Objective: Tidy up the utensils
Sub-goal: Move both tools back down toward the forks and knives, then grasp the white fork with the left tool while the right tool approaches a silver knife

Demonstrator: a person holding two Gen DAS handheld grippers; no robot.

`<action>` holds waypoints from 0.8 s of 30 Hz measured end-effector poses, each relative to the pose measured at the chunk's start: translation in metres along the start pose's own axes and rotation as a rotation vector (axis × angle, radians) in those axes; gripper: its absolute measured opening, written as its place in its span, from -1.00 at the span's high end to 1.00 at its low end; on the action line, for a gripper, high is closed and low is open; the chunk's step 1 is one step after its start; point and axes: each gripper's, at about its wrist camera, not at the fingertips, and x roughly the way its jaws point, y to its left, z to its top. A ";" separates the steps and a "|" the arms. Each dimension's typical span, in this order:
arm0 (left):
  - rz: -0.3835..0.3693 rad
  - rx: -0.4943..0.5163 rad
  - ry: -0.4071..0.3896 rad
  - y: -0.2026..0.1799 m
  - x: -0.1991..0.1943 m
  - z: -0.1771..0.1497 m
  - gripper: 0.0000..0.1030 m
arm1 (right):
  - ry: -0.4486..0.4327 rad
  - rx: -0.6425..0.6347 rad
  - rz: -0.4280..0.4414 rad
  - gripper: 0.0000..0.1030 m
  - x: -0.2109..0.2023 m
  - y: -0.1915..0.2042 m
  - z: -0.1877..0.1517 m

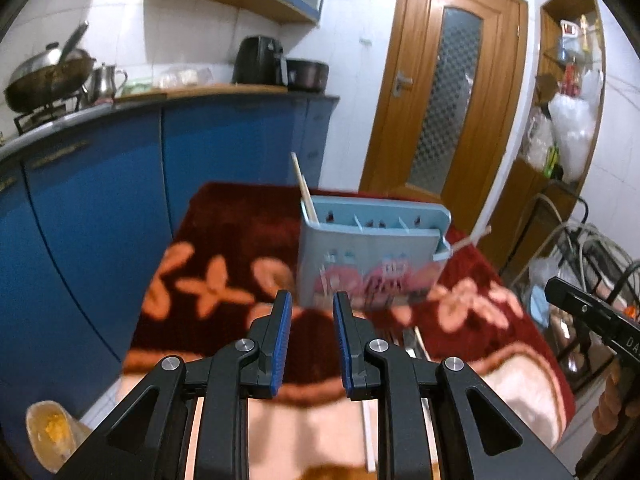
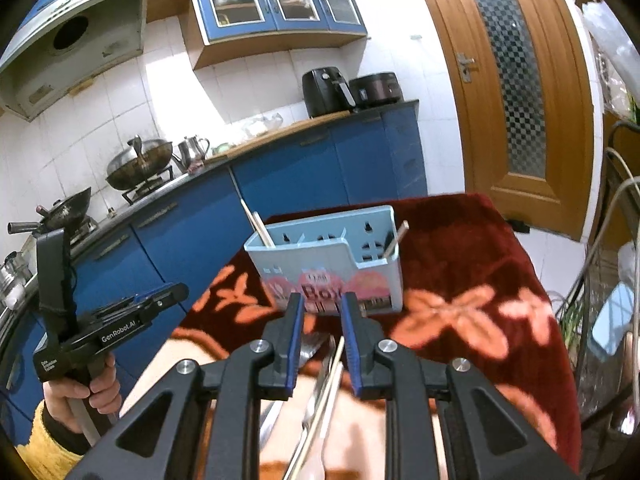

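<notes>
Landmark: the pale blue utensil holder [image 2: 326, 264], standing upright on a table under a dark red, flower-patterned cloth [image 2: 460, 248]; its compartments open upward.

Far left of the holder, along the wall: blue kitchen cabinets [image 2: 192, 240] bearing a lidded wok [image 2: 138, 164] and a steel kettle [image 2: 194, 148]. Behind the holder, on the same counter, stands a black air fryer [image 2: 324, 88].

Left of the holder, nearer the viewer: the left gripper [image 1: 310, 304], held by a person's hand [image 2: 86, 396] in a yellow-cuffed sleeve. Its blue-padded jaws stand slightly apart with nothing between them; they are level with the holder's front face and not touching it.

In the holder's leftmost compartment: one pale chopstick [image 2: 260, 226], leaning left. In its rightmost compartment: a second chopstick [image 2: 396, 238], leaning right.

Directly before the holder: the right gripper [image 2: 322, 304], jaws slightly apart and gripping nothing. Below it, on the cloth in front of the holder, lie loose utensils [image 2: 316, 380]: metal cutlery and a pale chopstick, lengthwise toward the holder. Whether the pads touch them cannot be told.

Right of the holder and behind: a wooden door [image 2: 512, 80] with a patterned glass panel.
</notes>
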 end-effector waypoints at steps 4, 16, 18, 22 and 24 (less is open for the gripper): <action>-0.020 0.010 0.070 -0.006 0.013 -0.009 0.58 | 0.026 0.019 -0.014 0.57 0.003 -0.007 -0.014; -0.044 0.059 0.230 -0.029 0.055 -0.033 0.58 | 0.090 0.106 -0.047 0.54 0.018 -0.041 -0.045; -0.047 0.065 0.255 -0.032 0.061 -0.036 0.58 | 0.099 0.113 -0.051 0.54 0.020 -0.044 -0.048; -0.041 0.072 0.302 -0.036 0.073 -0.041 0.58 | 0.111 0.124 -0.064 0.53 0.024 -0.051 -0.055; -0.040 0.073 0.329 -0.037 0.078 -0.043 0.58 | 0.116 0.128 -0.064 0.53 0.025 -0.053 -0.057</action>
